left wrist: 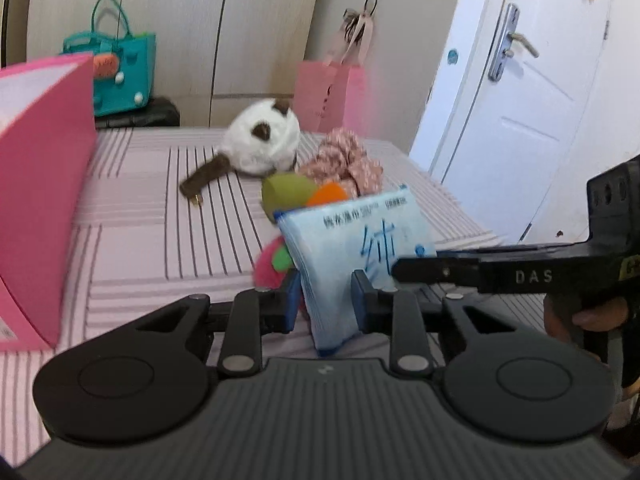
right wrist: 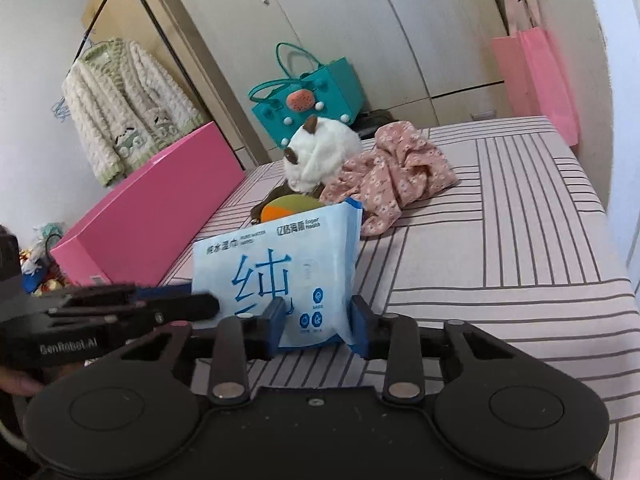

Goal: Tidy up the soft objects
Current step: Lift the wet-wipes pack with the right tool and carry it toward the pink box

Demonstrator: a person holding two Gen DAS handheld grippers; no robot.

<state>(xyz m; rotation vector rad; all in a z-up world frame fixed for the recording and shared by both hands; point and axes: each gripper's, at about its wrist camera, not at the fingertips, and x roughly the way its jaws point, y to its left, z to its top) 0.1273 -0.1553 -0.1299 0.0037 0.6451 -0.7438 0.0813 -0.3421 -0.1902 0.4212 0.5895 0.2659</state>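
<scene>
Left wrist view: the striped bed [left wrist: 132, 216] is carrying the pink box [left wrist: 44, 184] and toys; both tongs, left [left wrist: 325, 300] and right [right wrist: 318, 322], are pinching the wipes pack [left wrist: 352, 248] upright. Its slick, squashy wrapper could be slipping free.

Lower edge of the wet-wipes pack [left wrist: 352, 248] hidden behind the left gripper [left wrist: 325, 304] body; small print along its top too blurred to read. Red-and-green plush [left wrist: 272, 258] mostly covered by the pack, kind impossible to tell. Green-and-orange soft toy [right wrist: 290, 207] only peeking over the pack's top edge. White plush [left wrist: 262, 140] smeared by blur, lower body tucked behind the floral cloth [right wrist: 394, 172]. Pink box [left wrist: 44, 184] cut off by the left edge. Pile beside that box [right wrist: 40, 264] too small to identify, possibly wrappers.
</scene>
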